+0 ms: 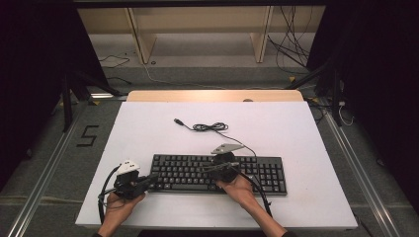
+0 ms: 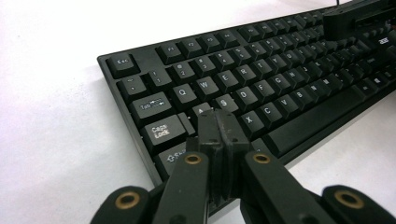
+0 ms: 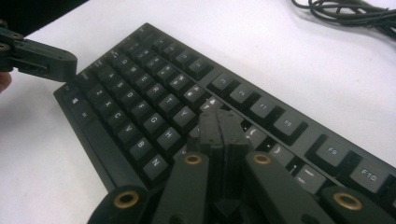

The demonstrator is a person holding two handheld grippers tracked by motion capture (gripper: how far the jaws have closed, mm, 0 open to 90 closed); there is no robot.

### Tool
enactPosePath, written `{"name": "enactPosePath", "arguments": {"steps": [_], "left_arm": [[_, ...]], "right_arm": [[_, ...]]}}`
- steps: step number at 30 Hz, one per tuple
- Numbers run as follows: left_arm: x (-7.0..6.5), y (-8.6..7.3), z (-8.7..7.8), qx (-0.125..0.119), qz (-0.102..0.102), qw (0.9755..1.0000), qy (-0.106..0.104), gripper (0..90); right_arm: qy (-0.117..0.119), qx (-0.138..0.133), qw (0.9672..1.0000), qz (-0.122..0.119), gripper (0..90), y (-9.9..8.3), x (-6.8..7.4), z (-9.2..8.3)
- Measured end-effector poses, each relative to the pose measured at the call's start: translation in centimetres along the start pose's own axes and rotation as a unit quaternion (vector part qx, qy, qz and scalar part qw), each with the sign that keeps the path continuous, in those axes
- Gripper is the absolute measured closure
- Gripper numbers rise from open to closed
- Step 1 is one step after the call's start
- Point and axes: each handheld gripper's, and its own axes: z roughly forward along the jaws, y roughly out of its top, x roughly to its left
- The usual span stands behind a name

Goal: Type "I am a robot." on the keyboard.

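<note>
Pressing keys cleanly looks like the step in hand, and both tools are set for it: the left gripper (image 1: 148,180) and the right gripper (image 1: 210,169) each have their jaws clenched together on nothing, so every tip works as one blunt finger. In the left gripper view that tip hangs over the A and S keys; in the right gripper view the other sits above the keys just past H and Y, toward the number row. To do this well, I would bring each tip straight down on the middle of a single cap, since a slanted approach would likely catch a neighbour too.

From the high view, the person's hands enter at 6 o'clock. Just beyond them the keyboard (image 1: 217,174) lies flat on the white table (image 1: 276,128), slightly toward 5 o'clock of its centre. It is black, full-size, with white legends and a number pad at 3 o'clock. Farther, toward 12 o'clock, its cable (image 1: 210,127) lies loosely coiled, plug free.
</note>
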Motion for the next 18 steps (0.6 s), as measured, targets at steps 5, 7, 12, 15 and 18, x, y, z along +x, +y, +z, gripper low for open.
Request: {"name": "enactPosePath", "arguments": {"steps": [5, 7, 12, 15, 18], "left_arm": [[0.2, 0.0, 0.1, 0.002, -0.005, 1.0000, 0.004, 88.9], [0.3, 0.0, 0.1, 0.005, -0.006, 1.0000, 0.005, 88.9], [0.3, 0.0, 0.3, 0.010, -0.004, 0.9999, 0.008, 88.9], [0.3, -0.1, 0.4, 0.014, -0.005, 0.9999, 0.009, 88.9], [0.4, -0.1, 0.4, 0.016, -0.005, 0.9998, 0.009, 88.9]], "right_arm": [[-0.003, 0.006, 1.0000, 0.001, 90.0, 0.1, 0.0, 0.6], [-0.005, 0.006, 1.0000, 0.000, 90.0, 0.1, -0.1, 0.7], [-0.006, 0.012, 0.9999, 0.002, 90.0, 0.1, 0.0, 0.9], [-0.008, 0.015, 0.9998, 0.001, 90.0, 0.0, 0.0, 1.2], [-0.009, 0.018, 0.9998, 0.003, 90.0, 0.0, 0.0, 1.3]]}}
